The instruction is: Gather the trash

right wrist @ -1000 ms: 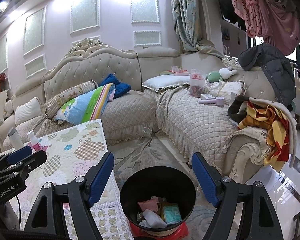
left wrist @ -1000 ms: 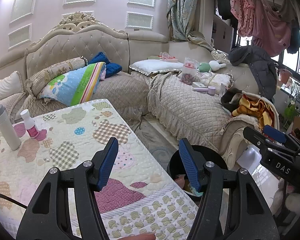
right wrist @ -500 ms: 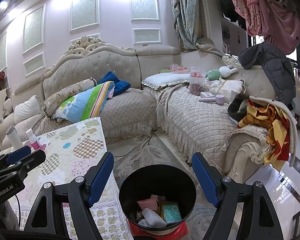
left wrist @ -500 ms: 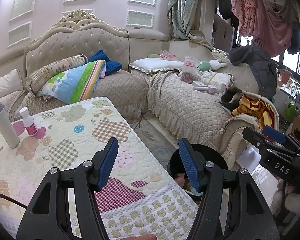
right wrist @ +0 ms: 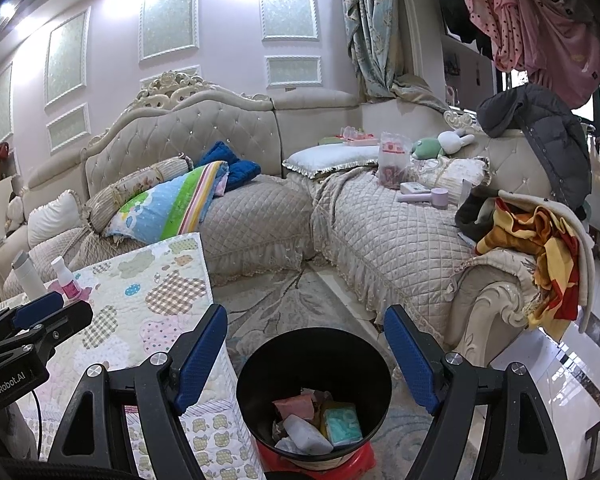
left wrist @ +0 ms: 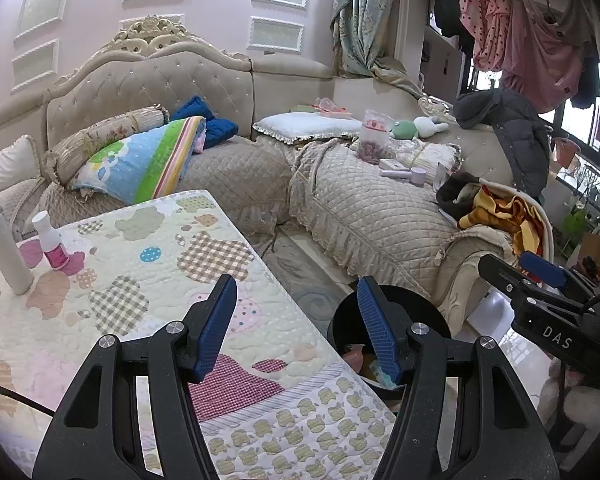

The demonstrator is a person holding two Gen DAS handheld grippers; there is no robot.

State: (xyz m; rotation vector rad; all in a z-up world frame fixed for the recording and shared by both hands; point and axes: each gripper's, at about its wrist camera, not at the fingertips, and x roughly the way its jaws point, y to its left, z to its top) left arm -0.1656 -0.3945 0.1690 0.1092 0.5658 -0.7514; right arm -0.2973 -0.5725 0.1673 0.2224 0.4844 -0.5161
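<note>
A black trash bin (right wrist: pixel 314 392) stands on the floor beside the table, with several wrappers and crumpled papers (right wrist: pixel 320 426) inside. My right gripper (right wrist: pixel 305 360) hovers above the bin, open, nothing between its blue pads. My left gripper (left wrist: pixel 296 328) hangs over the table's corner, open and empty. The bin (left wrist: pixel 384 324) shows partly behind its right finger. The table (left wrist: pixel 112 280) wears a quilted patchwork cover. Each gripper appears at the edge of the other's view.
A white cylindrical bottle (left wrist: pixel 4 252) and a small pink-labelled bottle (left wrist: pixel 52 246) stand at the table's far left. A beige corner sofa (right wrist: pixel 380 232) with pillows, blankets, toys and clothes runs behind. A patterned rug (right wrist: pixel 284 304) covers the floor between table and sofa.
</note>
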